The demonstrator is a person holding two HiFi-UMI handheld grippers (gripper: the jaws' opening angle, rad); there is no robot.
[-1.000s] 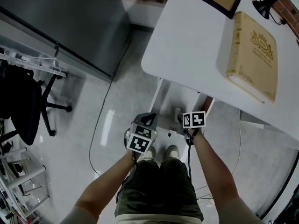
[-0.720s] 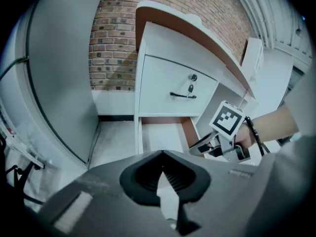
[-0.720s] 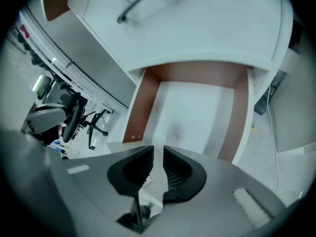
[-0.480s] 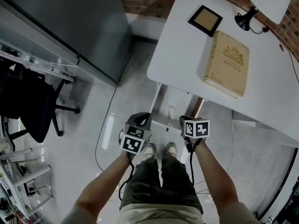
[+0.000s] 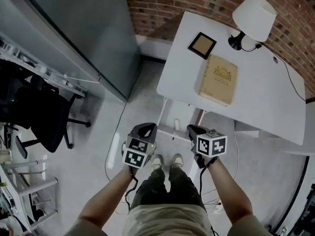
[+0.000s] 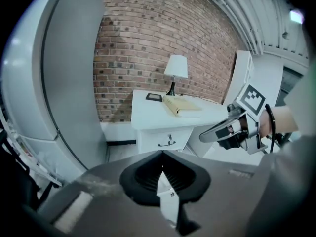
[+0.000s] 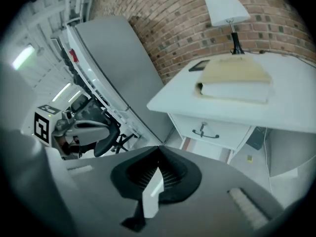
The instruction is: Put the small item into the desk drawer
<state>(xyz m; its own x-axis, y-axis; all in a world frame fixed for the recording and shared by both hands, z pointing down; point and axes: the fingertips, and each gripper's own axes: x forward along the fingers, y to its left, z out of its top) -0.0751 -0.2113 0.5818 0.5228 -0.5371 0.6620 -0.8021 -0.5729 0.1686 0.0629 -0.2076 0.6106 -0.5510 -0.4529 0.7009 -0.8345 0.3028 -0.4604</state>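
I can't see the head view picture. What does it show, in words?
Looking down from a person's head: the left hand-held gripper and right hand-held gripper are held out above the person's shoes, in front of a white desk. On the desk sit a tan book, a dark picture frame and a white lamp, beside a brick wall.

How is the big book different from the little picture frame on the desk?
The book is larger and oblong; the picture frame is smaller and square. The book is all tan with a crest on its cover; the picture frame has a dark border round a tan middle. Both lie flat on the white desk.
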